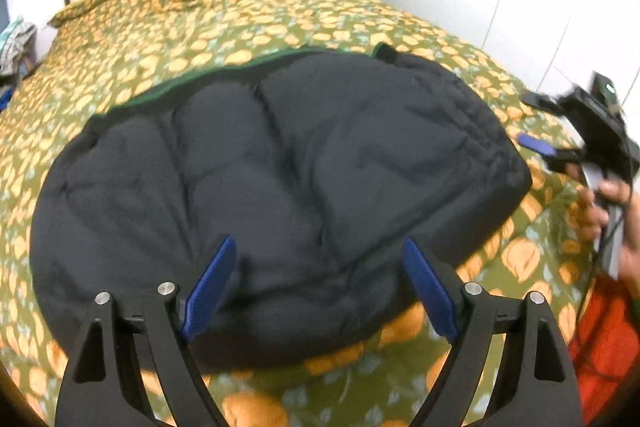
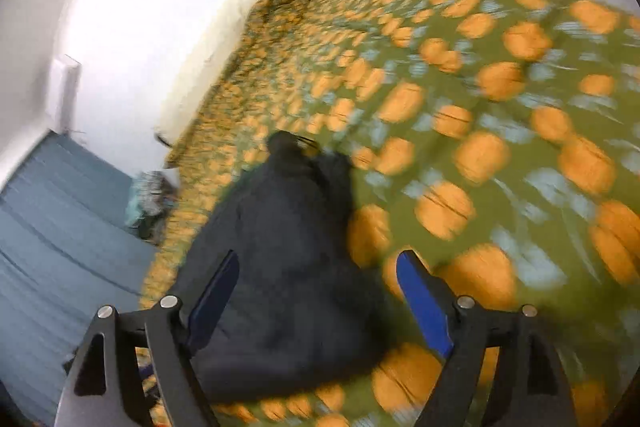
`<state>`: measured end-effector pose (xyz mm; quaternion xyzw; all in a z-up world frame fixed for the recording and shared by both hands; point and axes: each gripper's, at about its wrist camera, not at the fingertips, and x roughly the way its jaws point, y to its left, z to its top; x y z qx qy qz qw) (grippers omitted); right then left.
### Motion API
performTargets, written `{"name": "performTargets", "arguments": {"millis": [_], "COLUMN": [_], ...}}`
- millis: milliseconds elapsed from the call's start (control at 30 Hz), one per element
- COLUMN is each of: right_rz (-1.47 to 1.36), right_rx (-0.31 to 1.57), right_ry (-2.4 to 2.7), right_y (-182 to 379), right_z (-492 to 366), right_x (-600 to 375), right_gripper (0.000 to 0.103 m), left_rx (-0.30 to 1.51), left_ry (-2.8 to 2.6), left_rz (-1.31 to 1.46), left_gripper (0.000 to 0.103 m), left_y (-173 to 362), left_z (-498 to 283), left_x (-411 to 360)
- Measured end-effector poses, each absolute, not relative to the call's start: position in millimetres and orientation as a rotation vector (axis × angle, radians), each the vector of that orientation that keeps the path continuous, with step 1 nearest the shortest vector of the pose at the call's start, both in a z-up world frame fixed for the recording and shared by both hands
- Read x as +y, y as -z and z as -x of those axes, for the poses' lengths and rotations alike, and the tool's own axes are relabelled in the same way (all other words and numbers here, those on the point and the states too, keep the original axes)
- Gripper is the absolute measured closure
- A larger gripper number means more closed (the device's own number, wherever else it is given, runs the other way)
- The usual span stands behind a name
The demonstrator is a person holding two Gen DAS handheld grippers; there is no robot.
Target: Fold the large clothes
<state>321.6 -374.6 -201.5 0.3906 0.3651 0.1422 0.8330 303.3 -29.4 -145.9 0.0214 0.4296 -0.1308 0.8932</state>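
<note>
Your black padded jacket (image 1: 276, 183) lies folded on the orange-flowered bedspread (image 1: 168, 27), long axis left to right. Your left gripper (image 1: 320, 283) and right gripper (image 2: 318, 291) are spread wide, pinching nothing.

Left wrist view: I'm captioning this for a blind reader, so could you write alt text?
A black puffy jacket lies folded on a green bedspread with orange flowers. The open left gripper hovers near its edge; the right gripper is at right.
</note>
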Motion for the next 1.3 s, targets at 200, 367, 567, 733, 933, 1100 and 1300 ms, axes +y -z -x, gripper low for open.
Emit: {"name": "performTargets", "arguments": {"millis": [200, 367, 567, 733, 933, 1100, 1300], "right_rz": [-0.916, -0.899, -0.919, -0.816, -0.512, -0.305, -0.036], "right_rx": [1.025, 1.053, 1.036, 0.894, 0.747, 0.654, 0.56], "right_ry": [-0.44, -0.517, -0.559, -0.575, -0.558, -0.548, -0.533], "right_y": [254.7, 263.2, 251.7, 180.3, 86.5, 50.8, 42.9], "right_z": [-413.3, -417.3, -413.4, -390.4, -353.9, -319.4, -271.4], "right_x": [-361.5, -351.3, -342.1, -312.8, -238.4, -171.8, -90.1], "right_gripper": [0.019, 0.023, 0.076, 0.078, 0.078, 0.078, 0.078], "left_rx": [0.973, 0.987, 0.995, 1.057, 0.955, 0.932, 1.066], "left_ry": [0.28, 0.296, 0.3, 0.268, 0.239, 0.448, 0.485], "left_rz": [-0.064, -0.033, -0.03, -0.001, 0.085, 0.166, 0.077], "left_gripper": [0.014, 0.013, 0.012, 0.021, 0.027, 0.012, 0.013], "left_y": [189.6, 195.9, 195.1, 181.6, 71.7, -18.4, -17.1], "left_z": [-324.7, -328.1, -333.4, -340.4, -343.4, -359.9, -379.8], "left_x": [-33.8, -30.0, -25.3, -18.9, 24.9, 31.1, 14.7]}}
